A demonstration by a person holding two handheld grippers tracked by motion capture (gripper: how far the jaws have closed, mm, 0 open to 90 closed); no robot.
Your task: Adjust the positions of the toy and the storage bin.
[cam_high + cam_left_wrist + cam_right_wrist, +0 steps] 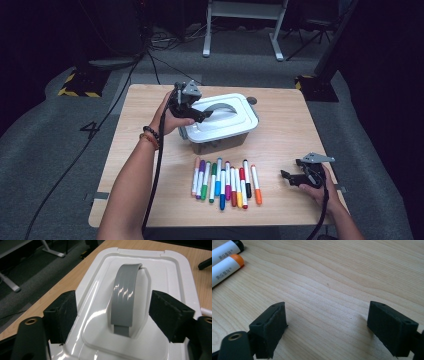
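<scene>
A white-lidded storage box [227, 125] stands at the table's middle back, with a grey arched handle [220, 108] on its lid [160, 272]. My left gripper [202, 116] hovers over the lid's left end, open. Its jaws stand on either side of the grey handle [125, 297] with a gap on each side and nothing pressed. A row of several coloured markers [225, 182] lies in front of the box. My right gripper [287, 177] rests open near the table's front right, over bare wood [327, 290], nothing between its fingers [272, 327].
The wooden table [285, 115] has bare surface right of the box and around the right gripper. An orange-capped marker [227, 267] and a black-capped one [229, 247] lie off to the upper left in the right gripper view. A small round grey piece [251, 100] sits behind the box.
</scene>
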